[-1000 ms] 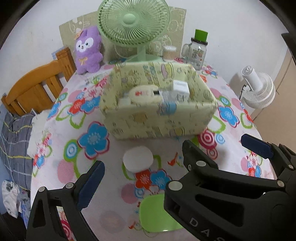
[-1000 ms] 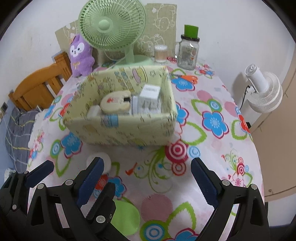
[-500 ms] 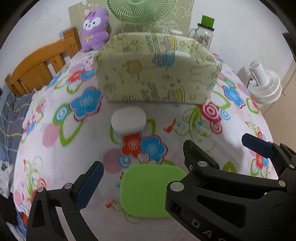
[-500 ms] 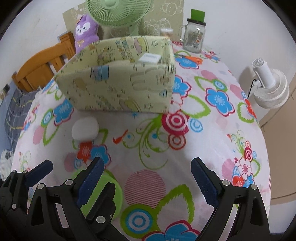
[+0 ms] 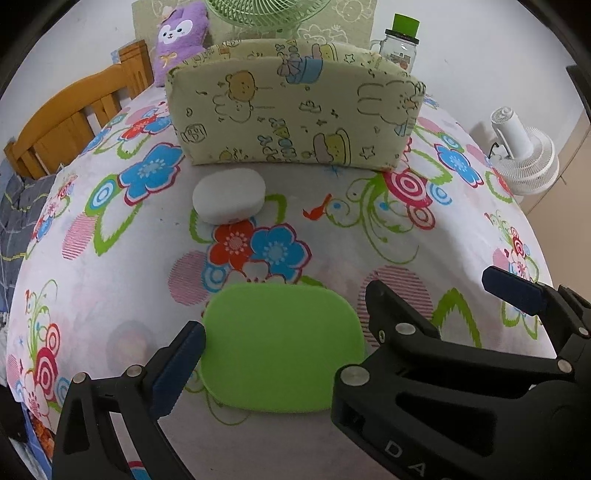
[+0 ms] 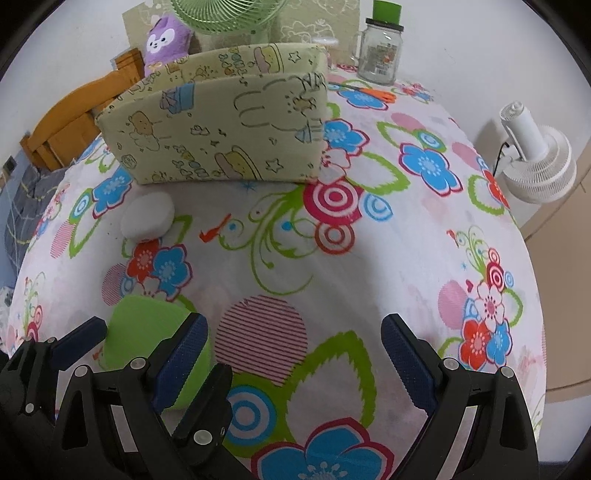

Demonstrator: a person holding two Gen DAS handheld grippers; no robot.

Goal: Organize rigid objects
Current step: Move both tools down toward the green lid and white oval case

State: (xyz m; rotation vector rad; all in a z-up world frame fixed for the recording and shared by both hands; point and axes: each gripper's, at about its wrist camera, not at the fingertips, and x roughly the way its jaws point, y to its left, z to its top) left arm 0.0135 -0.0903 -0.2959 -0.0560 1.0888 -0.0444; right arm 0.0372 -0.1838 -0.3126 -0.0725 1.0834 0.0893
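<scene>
A flat green rounded-square case (image 5: 282, 347) lies on the flowered tablecloth near the front edge. My left gripper (image 5: 291, 350) is open and low over it, with the case between its fingers; the blue left pad (image 5: 177, 365) sits at the case's left edge. A white oval box (image 5: 229, 201) rests further back, just in front of the pale yellow fabric basket (image 5: 291, 122). My right gripper (image 6: 295, 354) is open over bare cloth with nothing between its fingers. Its left finger overlaps my left gripper (image 6: 147, 354) at the green case (image 6: 144, 332). The basket's contents are hidden.
Behind the basket (image 6: 221, 133) stand a green fan (image 5: 266, 14), a purple plush toy (image 5: 177, 40) and a glass jar with a green lid (image 6: 380, 44). A wooden chair (image 5: 74, 114) is on the left. A white fan (image 6: 535, 166) stands beyond the table's right edge.
Both grippers have dropped lower and closer to the cloth. The green case has come between my left fingers, and the basket now shows only its front wall.
</scene>
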